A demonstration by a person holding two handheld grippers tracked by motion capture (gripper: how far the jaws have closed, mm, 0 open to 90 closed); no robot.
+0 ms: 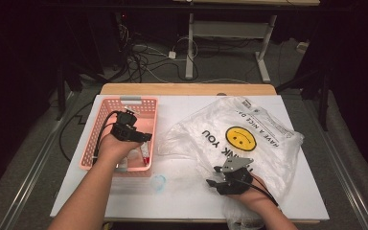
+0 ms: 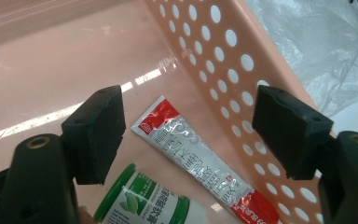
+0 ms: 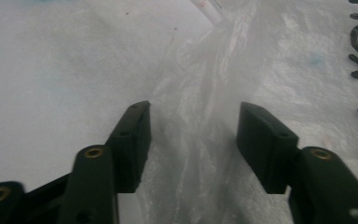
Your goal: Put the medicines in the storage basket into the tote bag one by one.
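A pink perforated basket (image 1: 148, 103) stands at the table's left. My left gripper (image 1: 146, 138) hovers inside it, jaws open. In the left gripper view a red-and-white tube (image 2: 200, 163) lies on the basket floor below the gap between the jaws (image 2: 189, 107), beside the basket wall (image 2: 223, 60). A white bottle with a green cap (image 2: 140, 198) lies next to the tube. A clear plastic bag with a yellow smiley face (image 1: 249, 129) is spread at the right. My right gripper (image 1: 211, 182) sits low at its near edge, open, with a crumpled fold of bag (image 3: 200, 93) between the jaws (image 3: 193, 121), untouched by the pads.
A clear, blue-tinted plastic item (image 1: 159, 182) lies on the white tabletop (image 1: 124, 201) in front of the basket. Beyond the table's far wooden edge (image 1: 187, 89) are floor cables and the legs of another table.
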